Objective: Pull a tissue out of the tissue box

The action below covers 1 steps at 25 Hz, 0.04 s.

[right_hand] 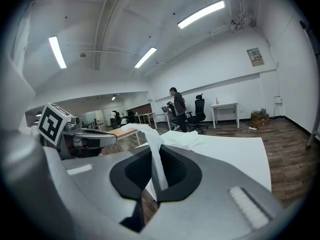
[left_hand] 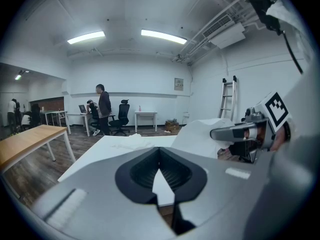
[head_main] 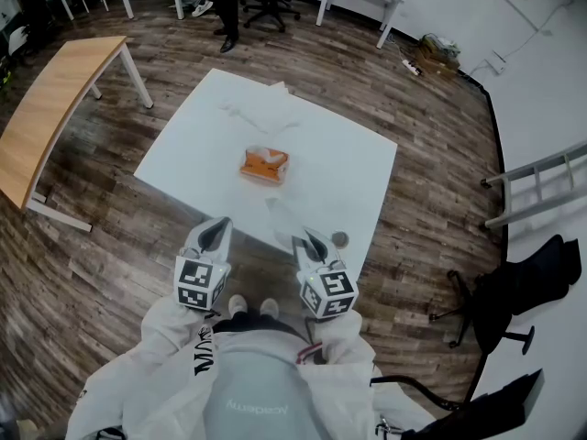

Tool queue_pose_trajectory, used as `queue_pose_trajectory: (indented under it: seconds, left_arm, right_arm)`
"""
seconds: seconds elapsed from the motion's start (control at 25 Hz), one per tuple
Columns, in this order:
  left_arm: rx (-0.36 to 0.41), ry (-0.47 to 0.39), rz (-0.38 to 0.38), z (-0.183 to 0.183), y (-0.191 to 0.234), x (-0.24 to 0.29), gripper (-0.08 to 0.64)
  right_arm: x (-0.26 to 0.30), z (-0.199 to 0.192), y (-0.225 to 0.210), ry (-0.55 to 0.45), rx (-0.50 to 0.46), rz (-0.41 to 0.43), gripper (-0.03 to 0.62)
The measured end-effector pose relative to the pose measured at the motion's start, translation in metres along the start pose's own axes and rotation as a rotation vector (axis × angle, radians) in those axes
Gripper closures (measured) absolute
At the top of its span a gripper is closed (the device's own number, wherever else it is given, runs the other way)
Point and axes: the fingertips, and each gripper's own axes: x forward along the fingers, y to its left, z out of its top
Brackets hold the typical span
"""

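The tissue box (head_main: 264, 165) is orange and sits near the middle of the white worktop (head_main: 339, 172). The two tools are at the near edge of the worktop, well apart from the box. The right tool (head_main: 307, 239) has its two jaws pressed together on a thin white tissue (head_main: 278, 211). The tissue sticks up out of the tip of the right tool and hangs a little to the left of it, over the near part of the worktop. It lies between the right tool and the box, and it does not reach the box. In the right gripper view the tissue (right_hand: 156, 156) runs as a white strip right down the gap between the dark jaws, then bends over to the left at the top. The left tool (head_main: 218, 227) is just left of the right tool, and the two point the same way, out toward the far side. Its jaws are pressed together too, and the left gripper view shows nothing between them. More white tissues (head_main: 261, 110) lie loose in a small pile on the far part of the worktop, past the box. A brown wooden table (head_main: 46, 117) stands on the floor off to the left.
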Motion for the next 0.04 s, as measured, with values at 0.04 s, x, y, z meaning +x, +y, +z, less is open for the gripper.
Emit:
queue_pose_trajectory:
  seconds: [0.04]
  left_arm:
    - [0.0,0.0,0.001,0.0,-0.0004,0.0005,0.56]
  right_arm:
    - [-0.0001,-0.0004,-0.0007,0.0,0.0,0.0,0.589]
